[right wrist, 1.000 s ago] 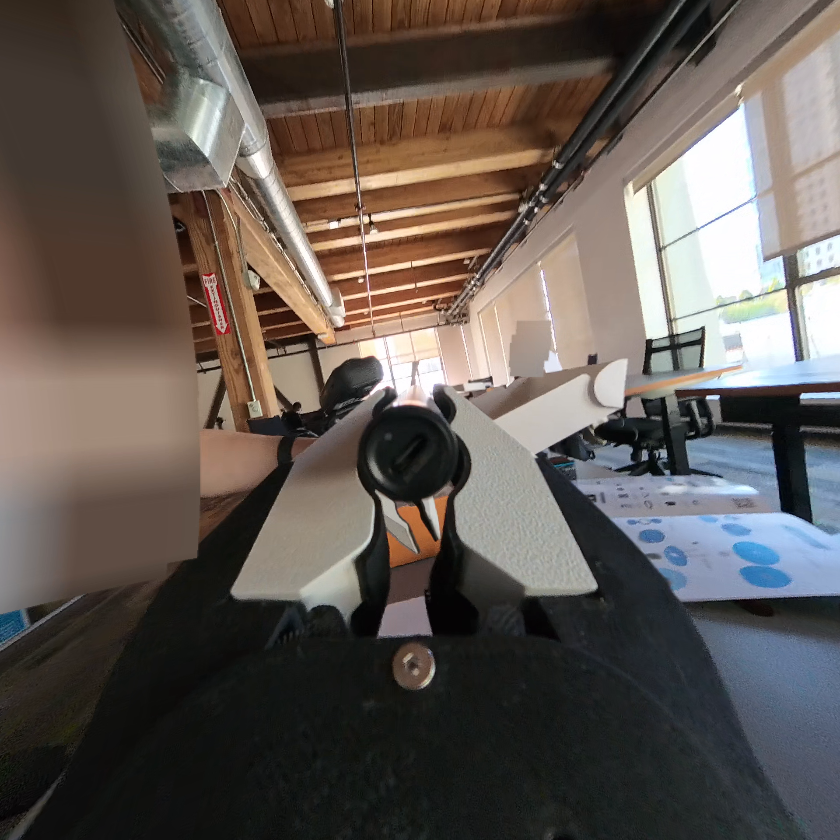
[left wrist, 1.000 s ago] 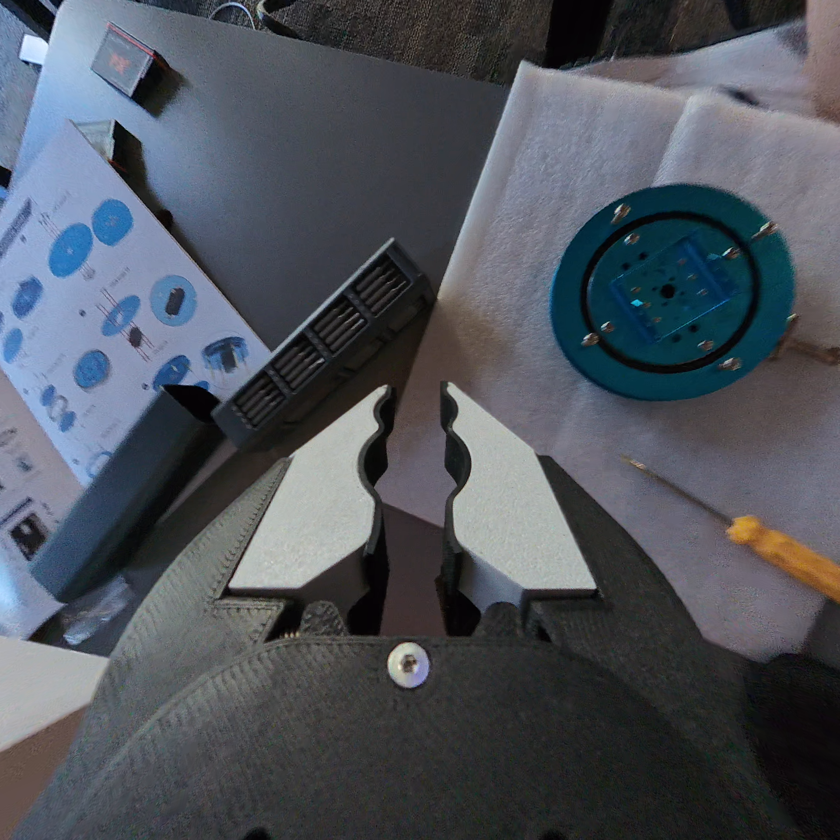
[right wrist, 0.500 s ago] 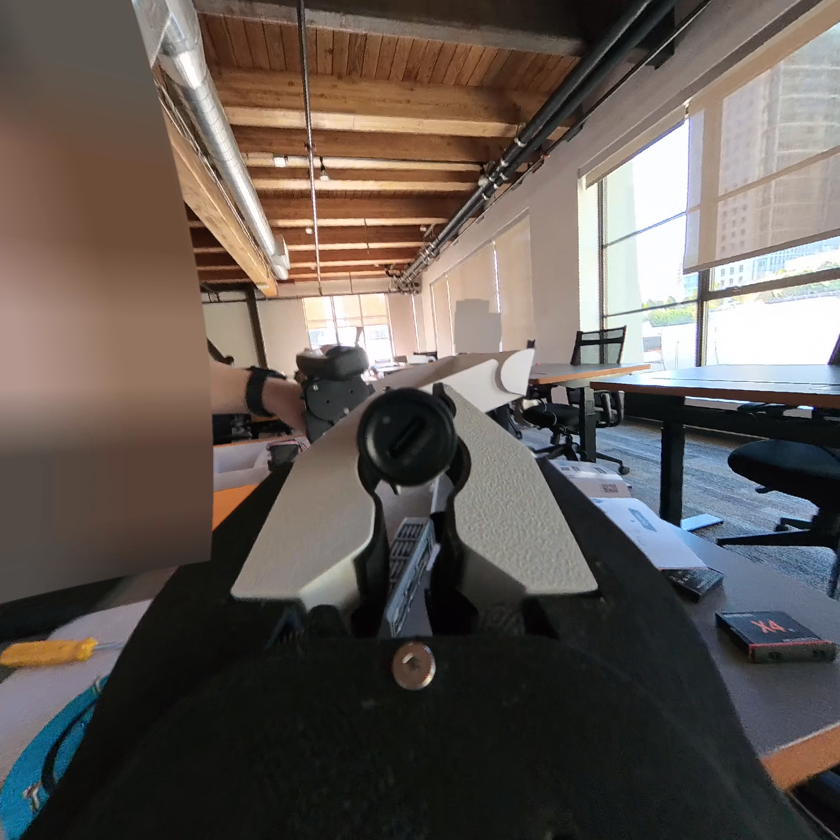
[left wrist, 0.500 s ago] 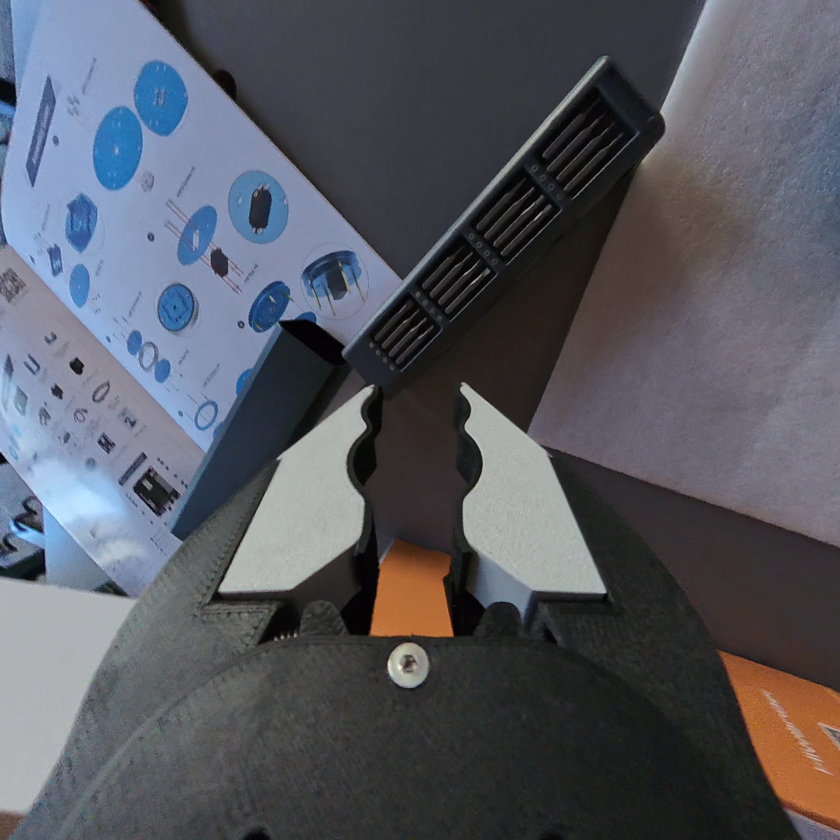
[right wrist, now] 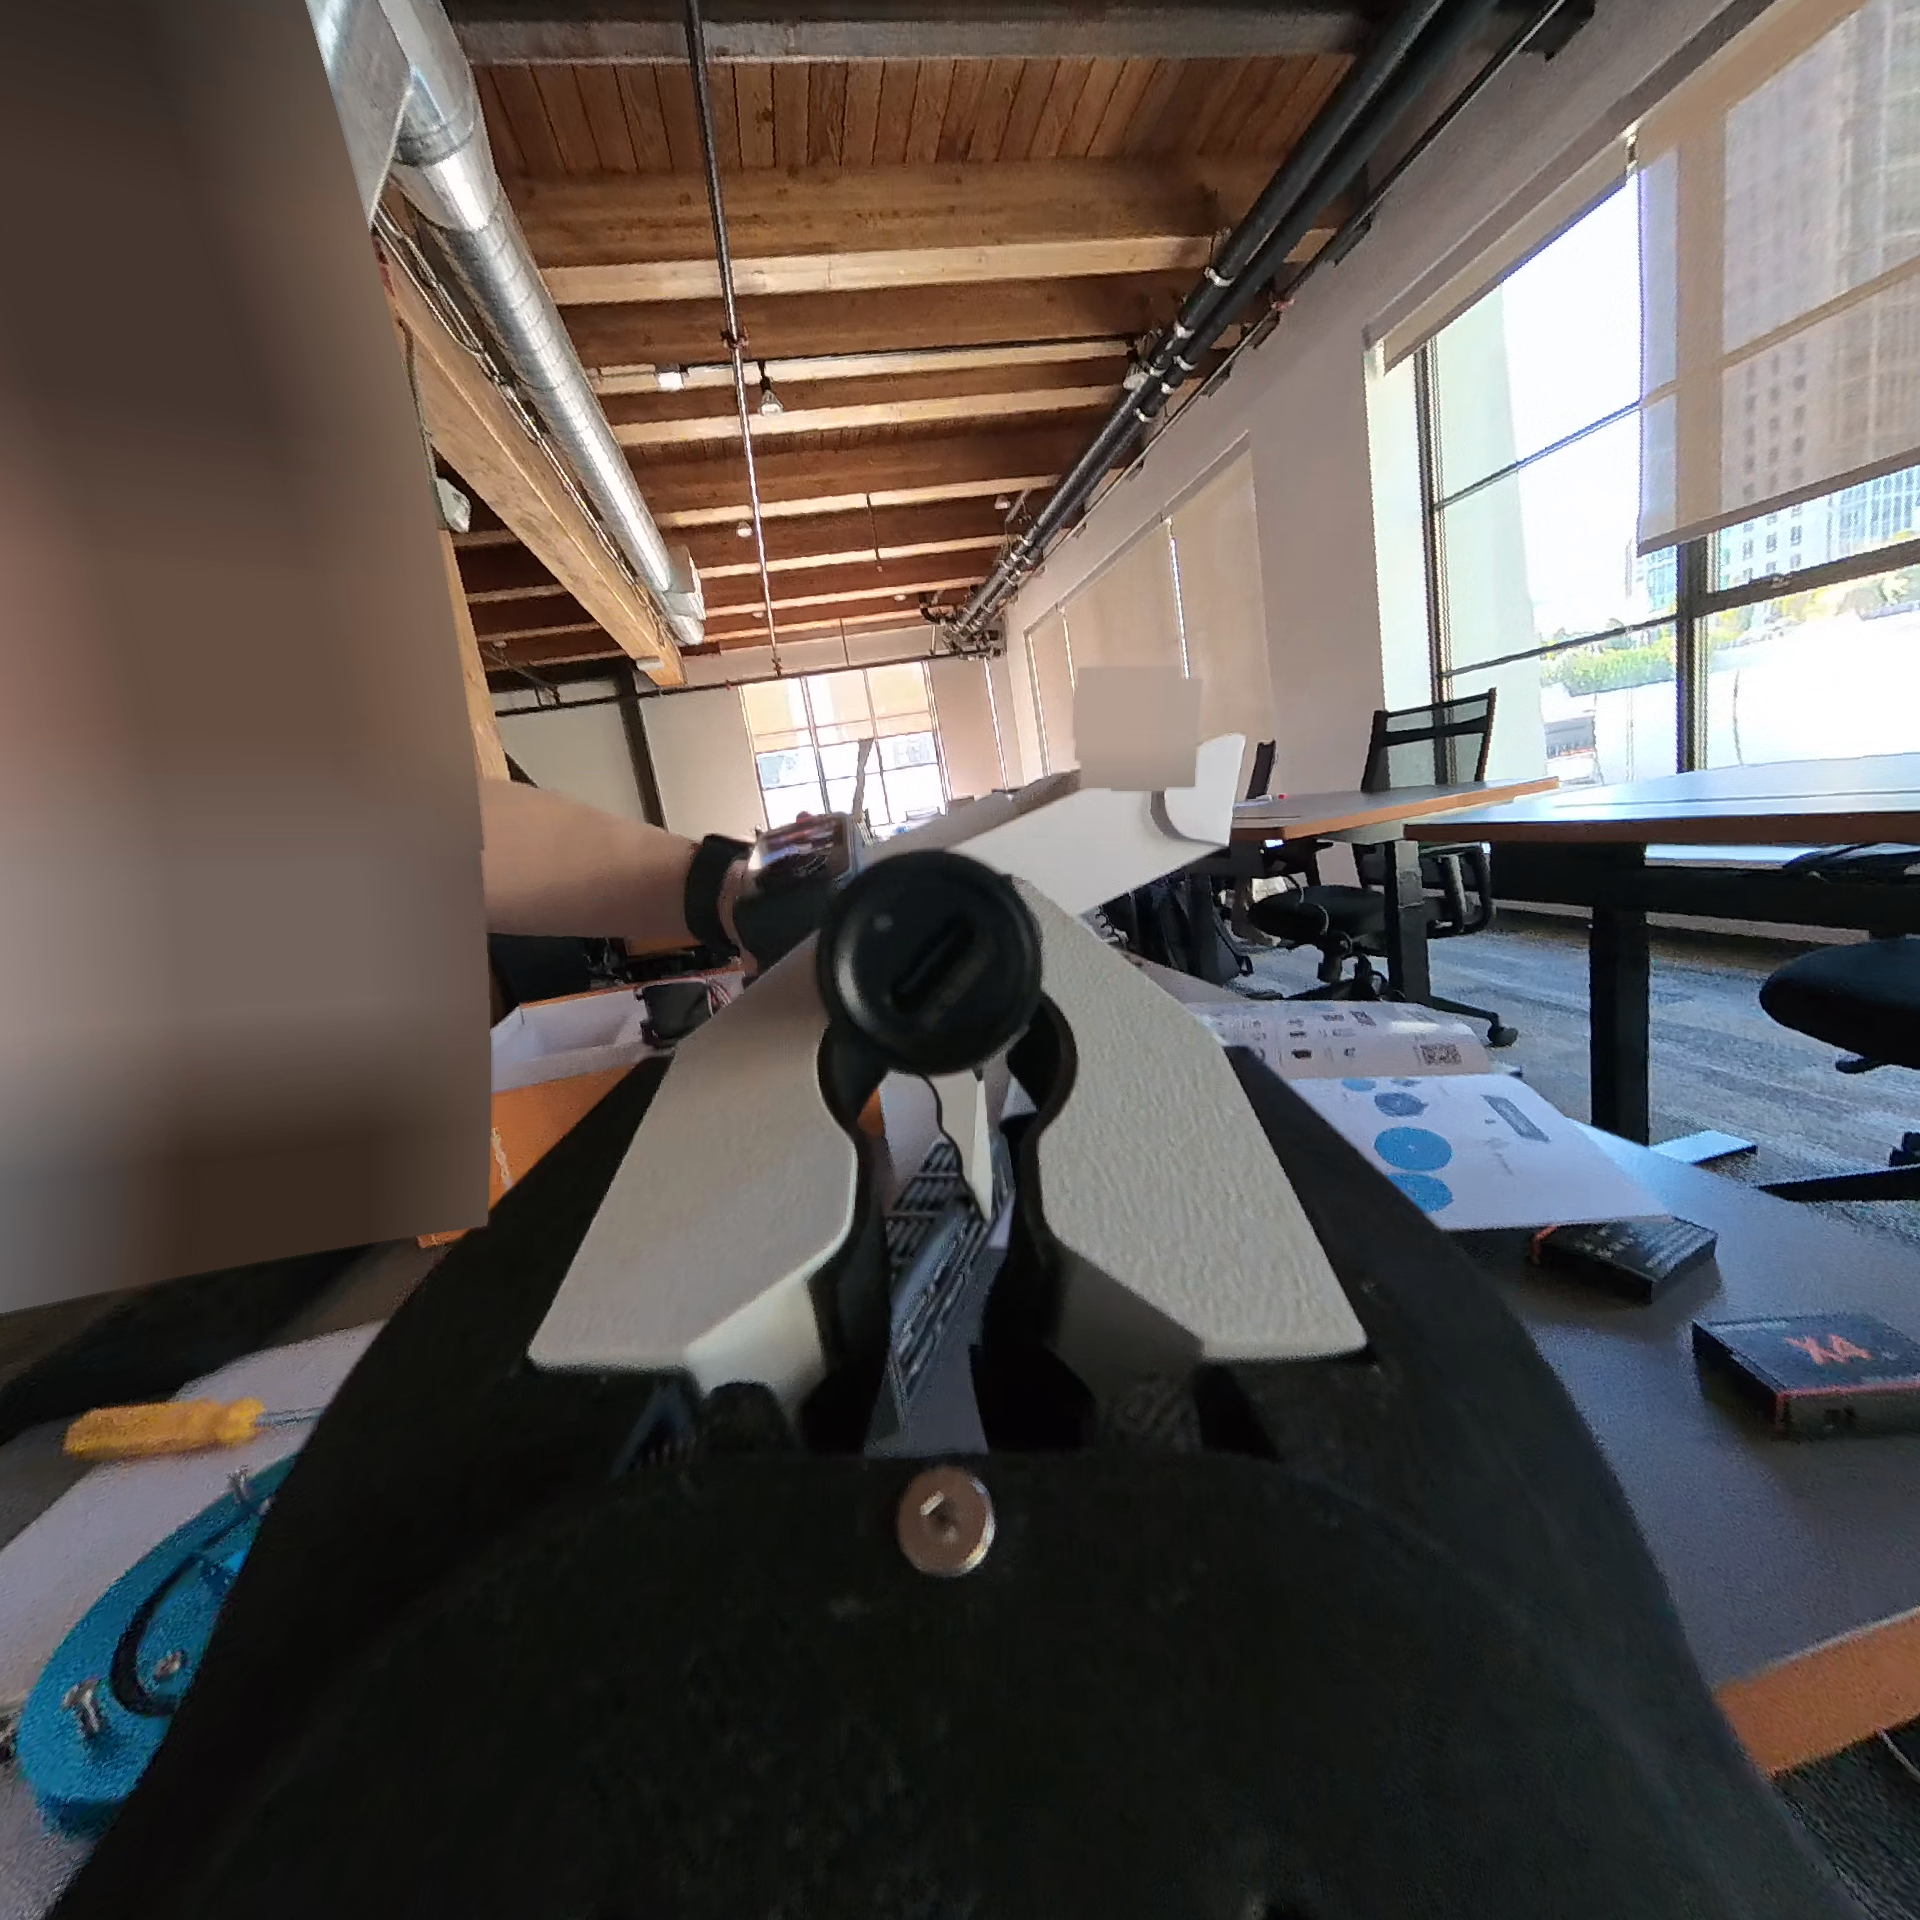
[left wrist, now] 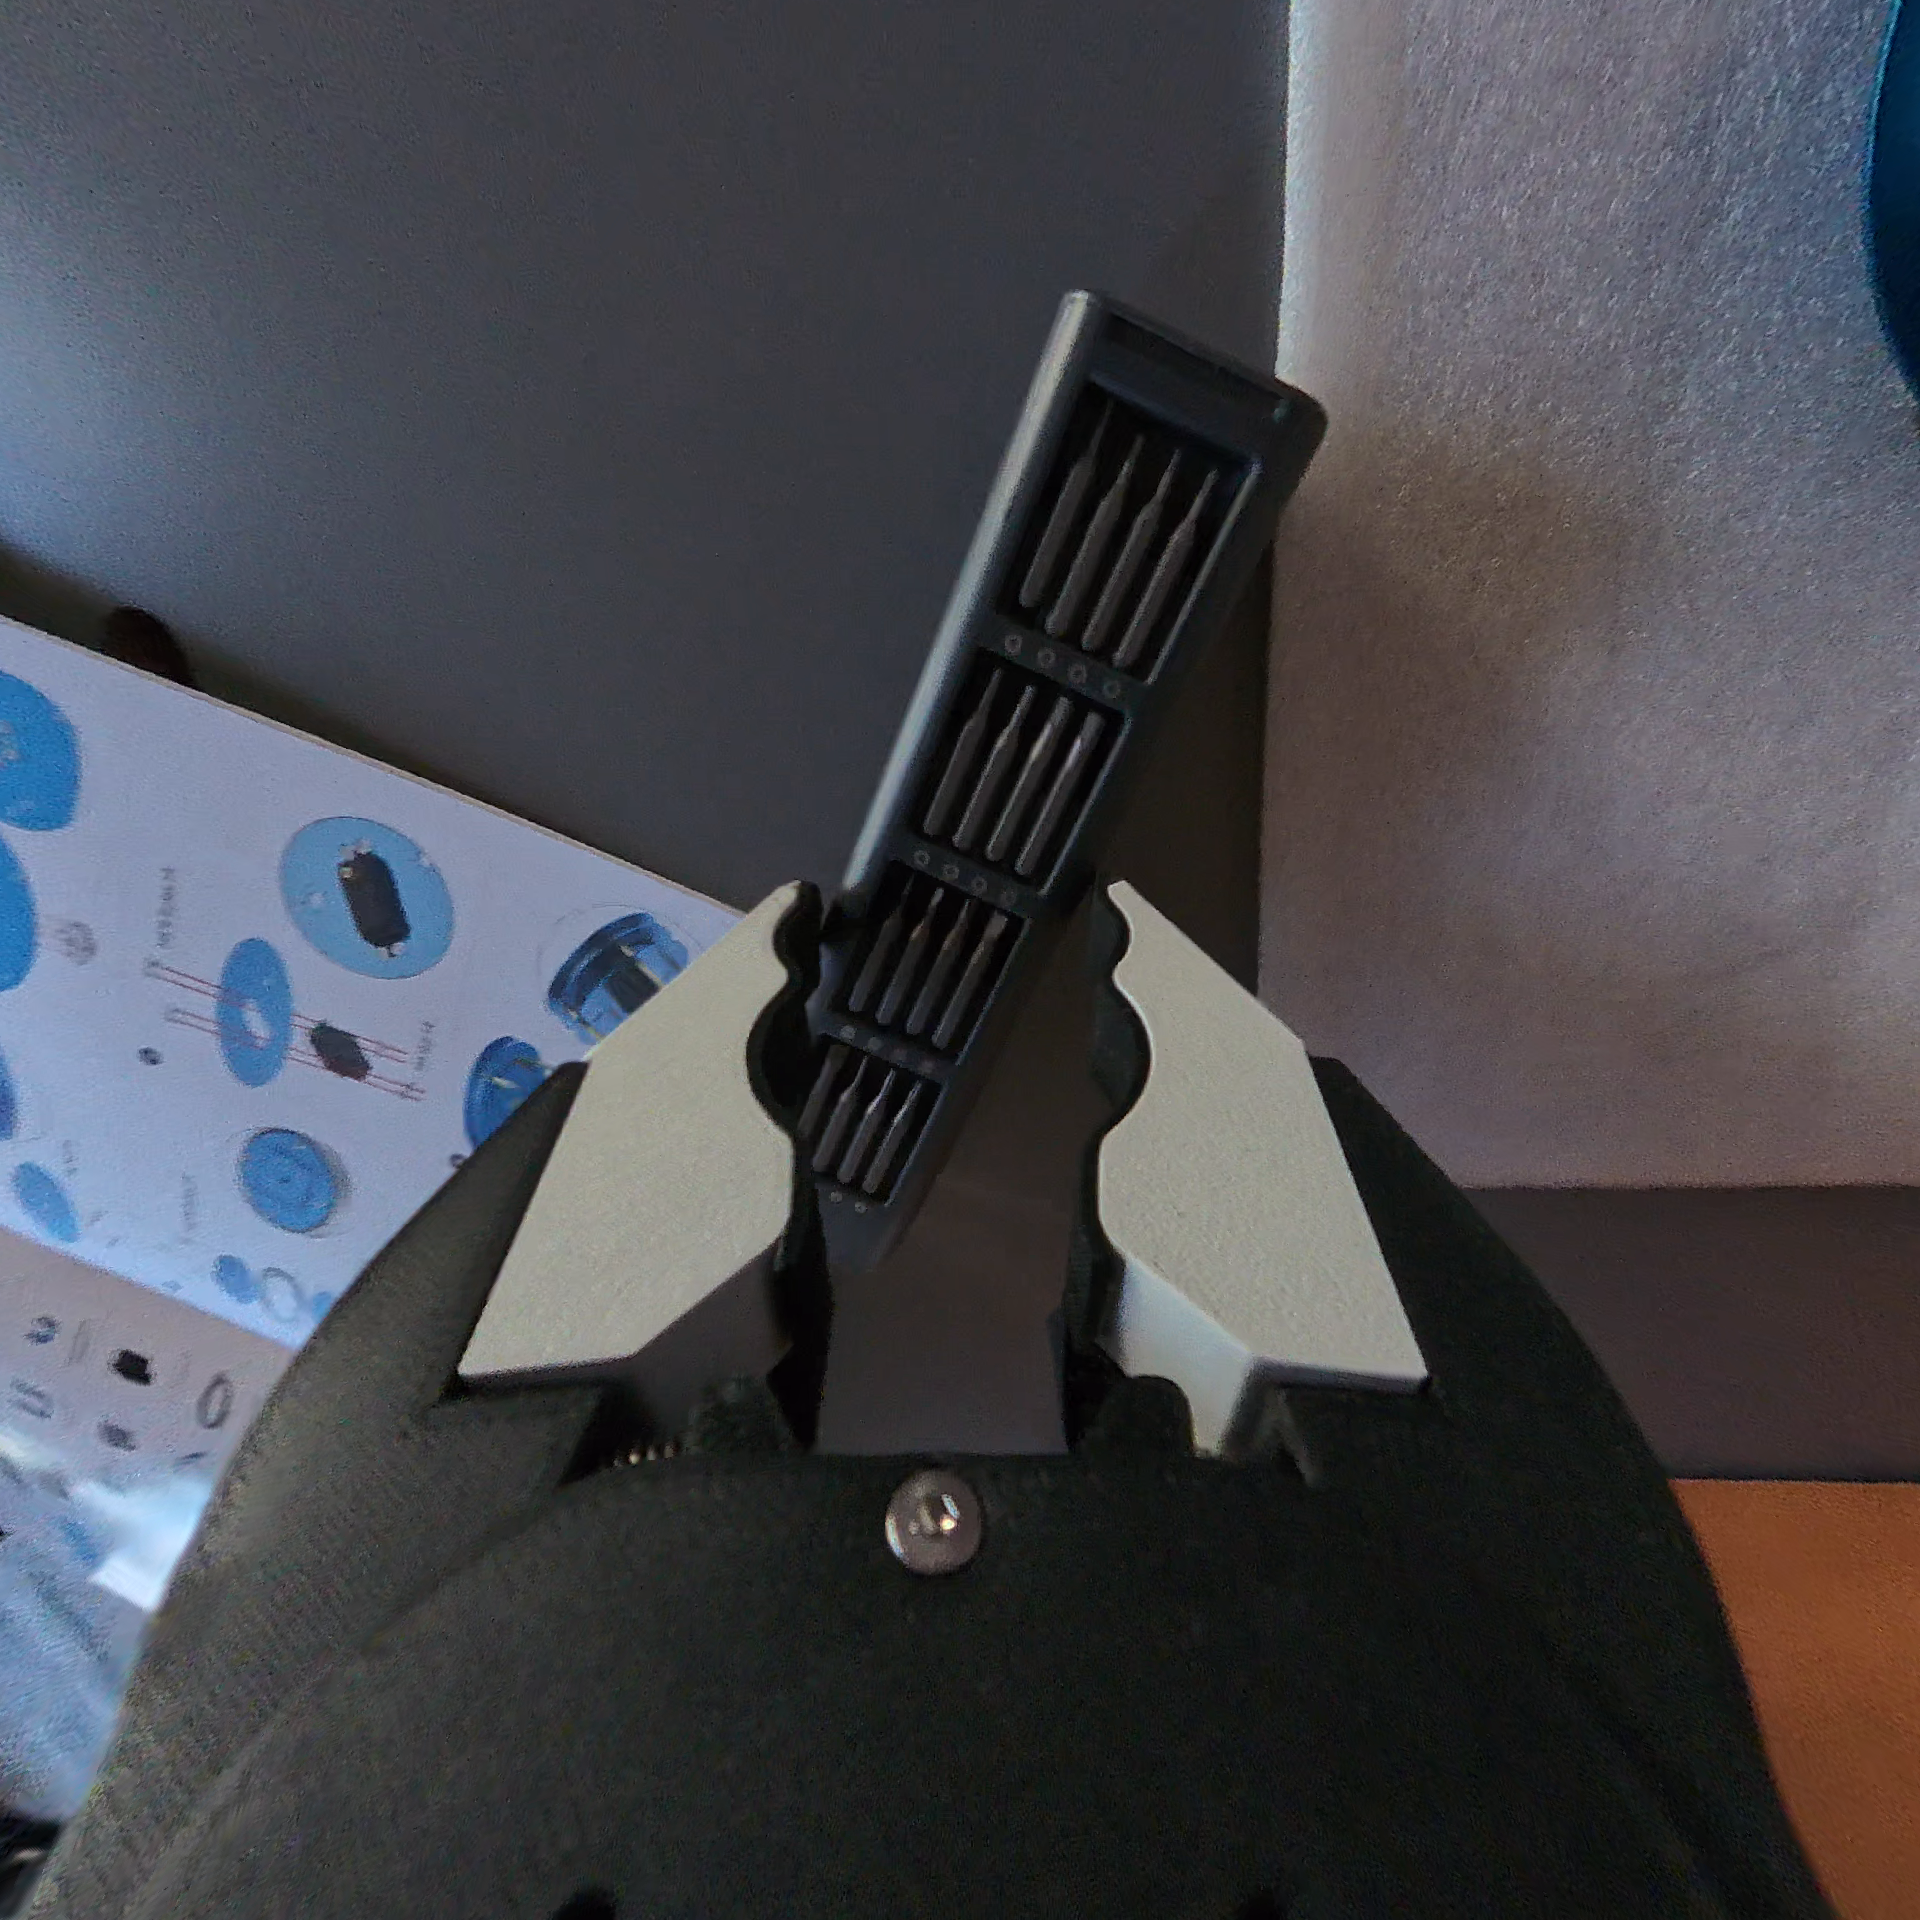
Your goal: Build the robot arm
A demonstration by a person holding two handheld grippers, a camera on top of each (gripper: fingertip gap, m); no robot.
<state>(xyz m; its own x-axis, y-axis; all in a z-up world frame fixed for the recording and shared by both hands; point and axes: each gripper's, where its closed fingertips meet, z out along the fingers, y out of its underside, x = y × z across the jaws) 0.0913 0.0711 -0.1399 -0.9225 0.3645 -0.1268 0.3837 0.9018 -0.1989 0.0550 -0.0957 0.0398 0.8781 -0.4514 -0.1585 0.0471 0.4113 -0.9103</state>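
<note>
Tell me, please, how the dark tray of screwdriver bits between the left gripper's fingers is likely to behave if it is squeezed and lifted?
The bit tray looks like rigid moulded plastic, so it should stay stiff. It lies askew between the open left gripper, so it may pivot when clamped. The bits sit in uncovered slots and might spill if it tilts.

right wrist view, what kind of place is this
Most likely an open-plan office in a loft-style building: rows of desks with black office chairs, an exposed wooden beam ceiling with a metal duct, and tall windows.
</note>
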